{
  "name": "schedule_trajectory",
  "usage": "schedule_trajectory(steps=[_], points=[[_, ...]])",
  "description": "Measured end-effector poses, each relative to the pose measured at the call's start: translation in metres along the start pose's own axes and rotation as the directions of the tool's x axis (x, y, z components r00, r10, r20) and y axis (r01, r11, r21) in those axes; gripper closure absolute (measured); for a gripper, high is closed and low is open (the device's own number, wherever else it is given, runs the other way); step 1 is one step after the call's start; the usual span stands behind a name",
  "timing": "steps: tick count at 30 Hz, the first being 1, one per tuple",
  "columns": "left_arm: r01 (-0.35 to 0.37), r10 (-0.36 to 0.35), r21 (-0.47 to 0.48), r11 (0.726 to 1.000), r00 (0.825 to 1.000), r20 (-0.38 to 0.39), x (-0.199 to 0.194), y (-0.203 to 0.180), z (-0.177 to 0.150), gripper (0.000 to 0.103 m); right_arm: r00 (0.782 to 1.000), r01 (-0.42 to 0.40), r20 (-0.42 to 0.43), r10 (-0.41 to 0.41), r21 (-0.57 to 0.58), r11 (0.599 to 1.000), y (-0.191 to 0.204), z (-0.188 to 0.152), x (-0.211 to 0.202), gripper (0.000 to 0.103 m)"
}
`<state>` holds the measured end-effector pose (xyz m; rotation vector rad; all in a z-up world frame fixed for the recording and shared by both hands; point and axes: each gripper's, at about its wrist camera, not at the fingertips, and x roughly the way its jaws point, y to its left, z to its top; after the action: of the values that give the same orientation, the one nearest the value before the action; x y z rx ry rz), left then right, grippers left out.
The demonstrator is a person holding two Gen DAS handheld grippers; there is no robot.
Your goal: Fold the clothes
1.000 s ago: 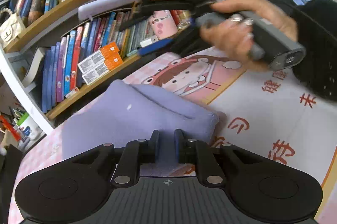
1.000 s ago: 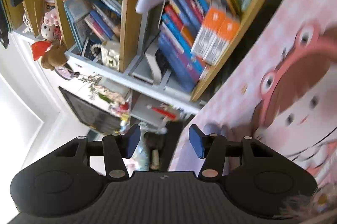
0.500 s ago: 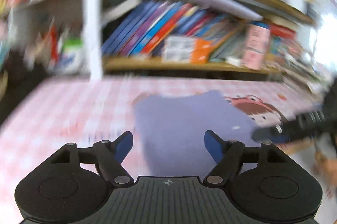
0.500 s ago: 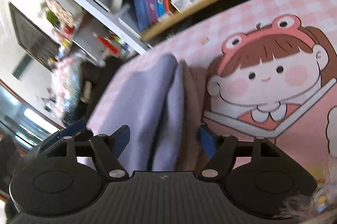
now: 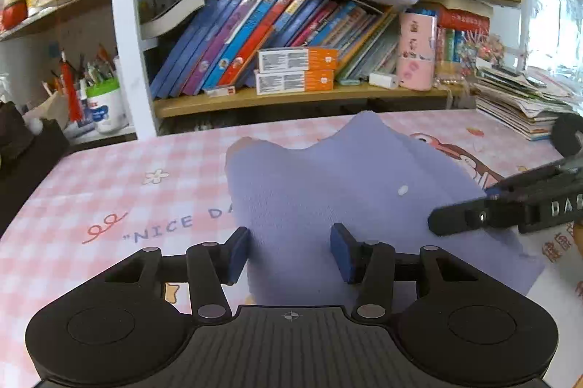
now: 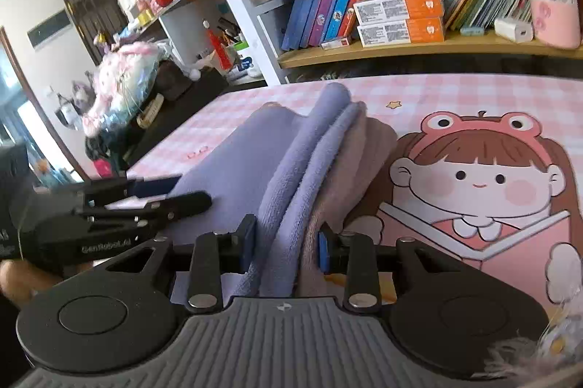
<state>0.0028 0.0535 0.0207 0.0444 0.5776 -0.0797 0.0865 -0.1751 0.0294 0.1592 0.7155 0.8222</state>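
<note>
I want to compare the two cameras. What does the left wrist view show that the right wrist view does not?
Only the left wrist view: "NICE DA" lettering on the mat and a paper stack.

Only the right wrist view: the cartoon girl and the cloth's folded layers between the open right gripper.

Both: the lavender cloth and orange boxes.

Both tools are matte black plastic with a ribbed grey top plate, round side discs and silver screws at the hinged links, the left gripper (image 5: 290, 255) and right gripper (image 6: 285, 244) each ending in blue pads (image 5: 238, 255) (white lettering marks their sides).
</note>
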Motion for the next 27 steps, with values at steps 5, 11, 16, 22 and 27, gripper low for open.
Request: schedule_trajectory(steps=[5,11,16,22,27], points=[[0.043,-0.044,-0.076,0.996,0.999,-0.006,0.004,0.013,-0.001,0.051,0.998,-0.039,-0.043,0.046,0.147,0.988,-0.026,0.0,0.006,0.058],[0.13,-0.135,-0.262,0.956,0.991,-0.001,0.015,0.034,-0.01,0.046,0.987,-0.124,-0.065,0.15,0.295,0.947,-0.048,-0.003,0.018,0.055],[0.118,-0.122,-0.249,0.961,0.993,0.0,0.014,0.026,-0.011,0.047,0.99,-0.115,-0.057,0.132,0.241,0.964,-0.038,-0.004,0.019,0.065],[0.143,-0.146,-0.18,0.973,0.989,-0.005,0.007,0.003,-0.009,0.048,1.0,0.021,-0.021,-0.022,-0.025,0.999,-0.007,-0.001,0.001,0.07],[0.155,-0.159,-0.19,0.969,0.987,-0.007,0.011,0.003,-0.009,0.046,0.998,0.062,-0.014,-0.064,-0.075,0.995,-0.007,-0.007,-0.001,0.068]])
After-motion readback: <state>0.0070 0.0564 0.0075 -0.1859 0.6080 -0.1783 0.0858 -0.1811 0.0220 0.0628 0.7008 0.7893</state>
